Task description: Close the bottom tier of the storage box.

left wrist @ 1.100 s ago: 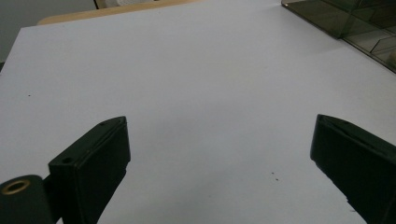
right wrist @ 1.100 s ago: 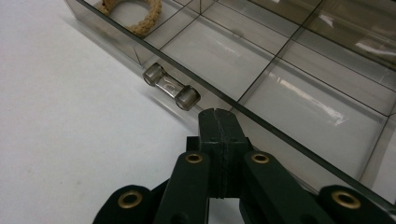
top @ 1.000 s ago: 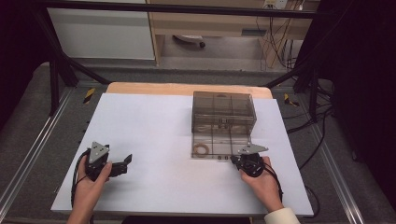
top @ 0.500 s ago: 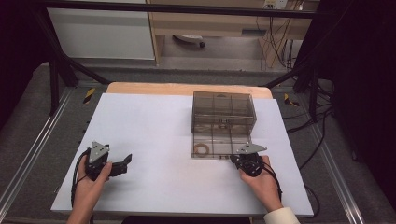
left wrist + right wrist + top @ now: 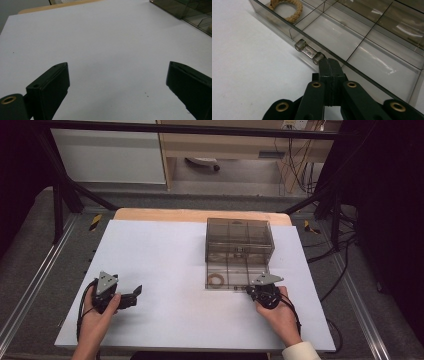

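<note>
The right gripper (image 5: 331, 65), jaws pressed together empty, touches the clear handle (image 5: 309, 52) of the smoky transparent plastic drawer (image 5: 372, 47); the left gripper (image 5: 117, 87) gapes.

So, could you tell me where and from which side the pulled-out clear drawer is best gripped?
Probably by its small clear handle, which sticks out from the middle of the drawer front. Come in level from the person's side of the table. The shut right gripper sits just beside the handle and would have to open first; the front wall itself looks too long and smooth to pinch.
</note>
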A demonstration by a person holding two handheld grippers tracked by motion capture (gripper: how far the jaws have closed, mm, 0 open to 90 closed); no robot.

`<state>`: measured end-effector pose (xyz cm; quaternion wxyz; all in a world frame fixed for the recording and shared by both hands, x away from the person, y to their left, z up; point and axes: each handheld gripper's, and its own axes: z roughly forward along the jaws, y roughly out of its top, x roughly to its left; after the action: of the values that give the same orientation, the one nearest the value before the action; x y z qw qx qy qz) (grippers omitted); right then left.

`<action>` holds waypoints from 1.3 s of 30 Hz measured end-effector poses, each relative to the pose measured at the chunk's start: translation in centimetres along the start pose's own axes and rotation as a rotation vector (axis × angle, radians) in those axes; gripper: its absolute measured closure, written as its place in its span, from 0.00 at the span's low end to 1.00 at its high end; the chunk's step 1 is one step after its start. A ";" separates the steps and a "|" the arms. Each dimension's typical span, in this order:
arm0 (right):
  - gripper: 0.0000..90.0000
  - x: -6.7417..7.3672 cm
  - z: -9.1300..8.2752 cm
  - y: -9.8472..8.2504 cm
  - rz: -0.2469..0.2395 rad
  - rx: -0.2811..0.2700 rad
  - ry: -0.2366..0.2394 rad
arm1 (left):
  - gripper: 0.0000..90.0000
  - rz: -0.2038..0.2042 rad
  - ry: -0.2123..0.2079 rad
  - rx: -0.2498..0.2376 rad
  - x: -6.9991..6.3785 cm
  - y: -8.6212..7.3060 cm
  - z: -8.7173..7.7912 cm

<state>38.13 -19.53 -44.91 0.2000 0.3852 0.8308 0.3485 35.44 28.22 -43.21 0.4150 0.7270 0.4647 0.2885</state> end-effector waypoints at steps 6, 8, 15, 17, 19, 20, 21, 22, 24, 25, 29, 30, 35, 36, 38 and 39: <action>1.00 0.2 0.5 0.4 -0.014 0.007 -0.006 | 0.05 -0.002 -0.004 -0.002 0.0 0.0 0.0; 1.00 0.2 0.7 0.4 -0.016 0.004 -0.007 | 0.05 -0.004 -0.004 -0.003 0.1 0.0 -0.1; 1.00 0.2 1.1 0.8 -0.033 0.000 -0.012 | 0.05 0.001 0.002 -0.006 0.0 0.1 -0.1; 1.00 0.2 1.2 0.8 -0.032 -0.002 -0.011 | 0.05 0.002 0.001 -0.004 0.0 0.1 -0.1; 1.00 0.2 1.2 0.8 -0.029 -0.003 -0.011 | 0.05 0.000 0.001 -0.005 0.1 0.1 -0.1; 1.00 0.1 1.3 0.9 -0.033 -0.002 -0.014 | 0.05 0.000 0.002 -0.005 0.1 0.1 -0.1; 1.00 0.1 1.3 0.9 -0.036 0.000 -0.017 | 0.05 -0.001 0.002 -0.006 0.1 0.1 -0.1; 1.00 0.0 1.3 1.0 -0.032 -0.001 -0.019 | 0.05 -0.002 0.002 -0.007 0.1 0.1 -0.1; 1.00 -0.1 1.3 1.1 -0.029 -0.004 -0.026 | 0.05 -0.003 0.000 -0.007 0.1 0.1 -0.1; 1.00 -0.1 1.4 1.1 -0.028 -0.004 -0.029 | 0.05 -0.001 0.000 -0.008 0.1 0.1 -0.1; 1.00 -0.5 1.5 1.2 -0.022 -0.002 -0.044 | 0.05 0.002 0.001 -0.007 0.0 0.1 -0.1; 1.00 -0.6 1.5 1.2 -0.016 -0.005 -0.048 | 0.05 0.002 0.002 -0.006 0.0 0.1 -0.1; 1.00 -0.8 1.6 1.3 -0.014 -0.013 -0.053 | 0.05 -0.005 0.003 -0.007 0.1 0.1 -0.1; 1.00 -0.8 1.6 1.4 -0.015 -0.014 -0.053 | 0.05 -0.007 0.003 -0.007 0.1 0.1 -0.1; 1.00 -0.8 1.6 1.4 -0.015 -0.015 -0.056 | 0.05 -0.007 0.003 -0.009 0.1 0.1 -0.2; 1.00 -0.8 1.6 1.4 -0.019 -0.015 -0.058 | 0.05 -0.008 0.002 -0.009 0.1 0.1 -0.2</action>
<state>40.34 -18.78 -44.92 0.2301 0.3856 0.8257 0.3415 35.37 28.37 -43.06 0.4189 0.7229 0.4668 0.2899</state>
